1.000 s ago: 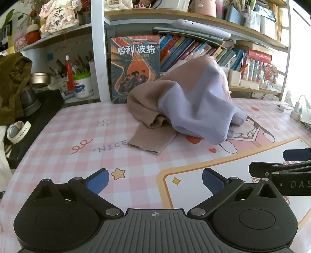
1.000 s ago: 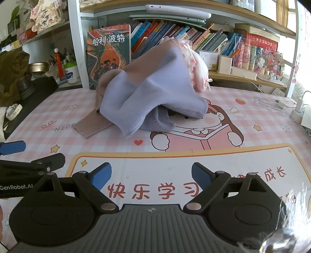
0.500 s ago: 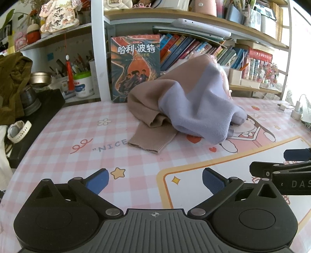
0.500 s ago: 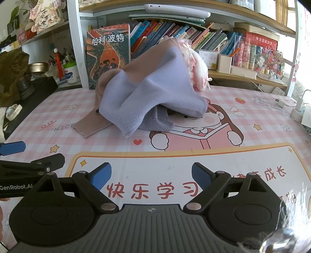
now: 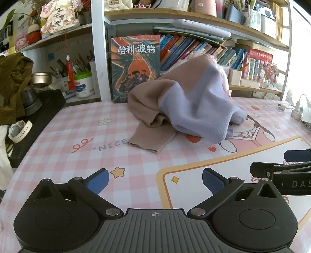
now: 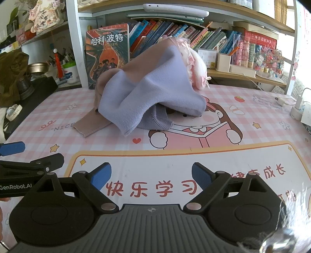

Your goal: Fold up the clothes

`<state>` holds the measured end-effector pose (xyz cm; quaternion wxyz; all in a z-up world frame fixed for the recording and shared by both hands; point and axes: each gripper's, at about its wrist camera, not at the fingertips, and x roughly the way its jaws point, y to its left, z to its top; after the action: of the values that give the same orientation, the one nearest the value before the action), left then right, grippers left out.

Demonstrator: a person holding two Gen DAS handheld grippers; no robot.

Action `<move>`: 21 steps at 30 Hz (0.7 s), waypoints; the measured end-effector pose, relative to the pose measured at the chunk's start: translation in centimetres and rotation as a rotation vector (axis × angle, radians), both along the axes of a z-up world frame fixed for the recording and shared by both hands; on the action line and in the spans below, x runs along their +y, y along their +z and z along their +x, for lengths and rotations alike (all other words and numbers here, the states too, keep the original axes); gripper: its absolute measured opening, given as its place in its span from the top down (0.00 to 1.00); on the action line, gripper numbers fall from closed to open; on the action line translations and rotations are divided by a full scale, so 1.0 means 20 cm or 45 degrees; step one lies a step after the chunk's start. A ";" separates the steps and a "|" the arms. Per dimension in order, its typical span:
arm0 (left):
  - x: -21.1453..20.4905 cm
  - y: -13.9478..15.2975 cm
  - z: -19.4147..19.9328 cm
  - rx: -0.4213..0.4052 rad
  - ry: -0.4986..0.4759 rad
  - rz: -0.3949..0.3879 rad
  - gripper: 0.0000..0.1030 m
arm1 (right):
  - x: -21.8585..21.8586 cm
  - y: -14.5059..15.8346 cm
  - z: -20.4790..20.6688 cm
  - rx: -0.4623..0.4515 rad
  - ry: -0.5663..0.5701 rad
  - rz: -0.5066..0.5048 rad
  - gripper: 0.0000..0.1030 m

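Almost nothing has moved since a second ago: both tools hover low over the near part of the table [image 5: 58, 136], side by side. The left gripper [image 5: 155, 180] and right gripper [image 6: 151, 175] both gape wide with nothing between their blue pads. The sweater [image 6: 147, 93], tan and lilac, sits in a crumpled heap near the bookshelf [image 6: 175, 11], well apart from both.

"NICE" on mat [image 5: 108, 148] (book [image 5: 136, 68]: 哈利·波特)
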<state>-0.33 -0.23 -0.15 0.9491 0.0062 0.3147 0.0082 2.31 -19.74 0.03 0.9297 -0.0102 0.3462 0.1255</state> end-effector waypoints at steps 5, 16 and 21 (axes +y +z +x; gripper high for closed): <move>0.00 0.00 0.00 -0.002 0.001 -0.002 0.00 | 0.00 0.00 0.00 0.000 0.001 0.002 0.13; 0.00 0.01 0.00 0.008 0.011 -0.006 0.00 | -0.01 0.00 -0.01 -0.003 0.001 0.004 0.13; 0.00 0.01 0.00 0.009 0.012 -0.004 0.00 | -0.01 0.00 -0.01 0.002 0.002 0.004 0.13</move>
<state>-0.34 -0.31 0.01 0.9480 0.0031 0.3180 0.0123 2.08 -19.89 0.04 0.9293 -0.0088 0.3468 0.1269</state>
